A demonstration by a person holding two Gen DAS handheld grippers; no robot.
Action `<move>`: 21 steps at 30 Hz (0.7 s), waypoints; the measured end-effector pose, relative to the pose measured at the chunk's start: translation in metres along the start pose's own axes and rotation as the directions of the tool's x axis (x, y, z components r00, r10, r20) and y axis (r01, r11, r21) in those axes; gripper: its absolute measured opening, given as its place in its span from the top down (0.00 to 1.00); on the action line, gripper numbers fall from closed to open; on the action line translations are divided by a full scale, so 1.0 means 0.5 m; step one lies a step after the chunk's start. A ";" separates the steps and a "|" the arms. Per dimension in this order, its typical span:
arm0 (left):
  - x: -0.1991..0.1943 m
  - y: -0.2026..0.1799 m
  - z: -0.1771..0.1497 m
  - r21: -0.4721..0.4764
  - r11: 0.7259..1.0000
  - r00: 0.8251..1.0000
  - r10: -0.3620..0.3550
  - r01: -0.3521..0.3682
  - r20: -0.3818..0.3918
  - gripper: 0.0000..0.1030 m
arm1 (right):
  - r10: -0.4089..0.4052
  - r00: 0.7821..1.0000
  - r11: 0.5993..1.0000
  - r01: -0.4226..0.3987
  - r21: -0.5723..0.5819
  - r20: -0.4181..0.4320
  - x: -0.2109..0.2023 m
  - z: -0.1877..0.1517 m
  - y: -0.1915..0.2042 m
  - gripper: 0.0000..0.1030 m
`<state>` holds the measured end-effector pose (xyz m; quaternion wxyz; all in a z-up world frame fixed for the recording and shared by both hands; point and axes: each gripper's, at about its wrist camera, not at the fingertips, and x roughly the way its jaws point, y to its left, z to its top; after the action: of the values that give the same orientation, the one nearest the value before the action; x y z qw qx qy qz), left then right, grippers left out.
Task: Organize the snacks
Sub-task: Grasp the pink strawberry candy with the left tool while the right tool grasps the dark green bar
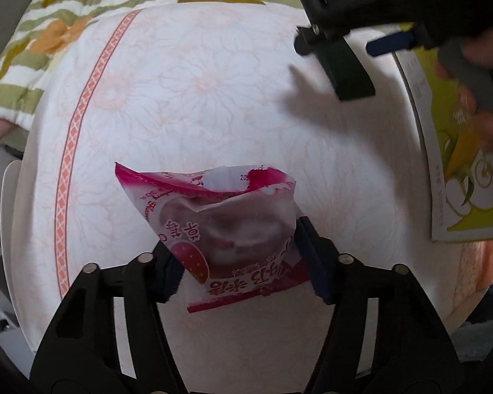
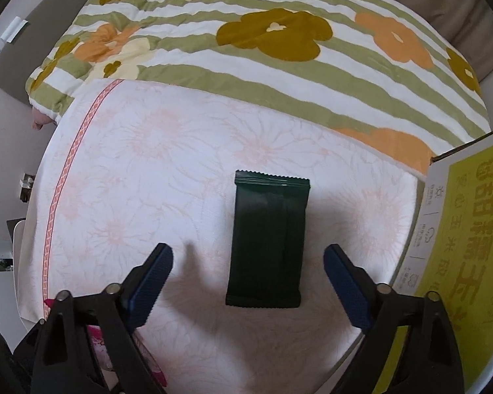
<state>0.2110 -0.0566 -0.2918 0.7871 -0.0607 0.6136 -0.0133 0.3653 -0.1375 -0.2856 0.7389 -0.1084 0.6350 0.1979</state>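
- Dark green snack packet (image 2: 267, 241) lies flat on the floral bedsheet (image 2: 148, 164), between the spread fingers of the right hand-held gripper (image 2: 248, 274), untouched; it should descend centred and close across the packet's width.
- Pink strawberry snack pouch (image 1: 226, 226) is clamped in the left hand-held gripper (image 1: 238, 262).
- Only the left view shows this pouch grasped; the right view shows the yellow-green carton (image 2: 460, 246) more fully.

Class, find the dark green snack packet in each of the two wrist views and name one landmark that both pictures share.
Left wrist view: the dark green snack packet is at upper right, blurred, just below the right tongs.
Right wrist view: the same packet is at centre, lying flat on the cloth between the open fingers, untouched.
Shared landmark: the orange patterned stripe down the left side of the white cloth.
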 end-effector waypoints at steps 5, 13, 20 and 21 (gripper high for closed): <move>-0.019 0.037 0.012 -0.074 0.996 0.999 -0.038 0.039 0.015 0.54 | -0.008 1.000 1.000 0.008 0.007 -0.012 0.009 0.002 -0.001 0.31; -0.021 0.096 0.037 -0.171 0.983 0.997 -0.059 0.066 0.044 0.58 | -0.023 1.000 0.999 0.023 0.027 -0.021 0.024 -0.005 -0.004 0.38; -0.033 0.143 0.048 -0.234 0.967 0.994 -0.089 0.102 0.067 0.60 | -0.063 0.997 0.998 0.063 0.009 0.034 0.019 -0.014 0.003 0.60; -0.036 0.147 0.050 -0.239 0.966 0.993 -0.089 0.104 0.071 0.60 | -0.064 0.997 0.998 0.064 0.003 0.044 0.017 -0.015 0.005 0.61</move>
<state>0.2269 0.0203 -0.2766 0.7903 -0.1865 0.5831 0.0250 0.3585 -0.1368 -0.2949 0.7585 -0.1237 0.6151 0.1762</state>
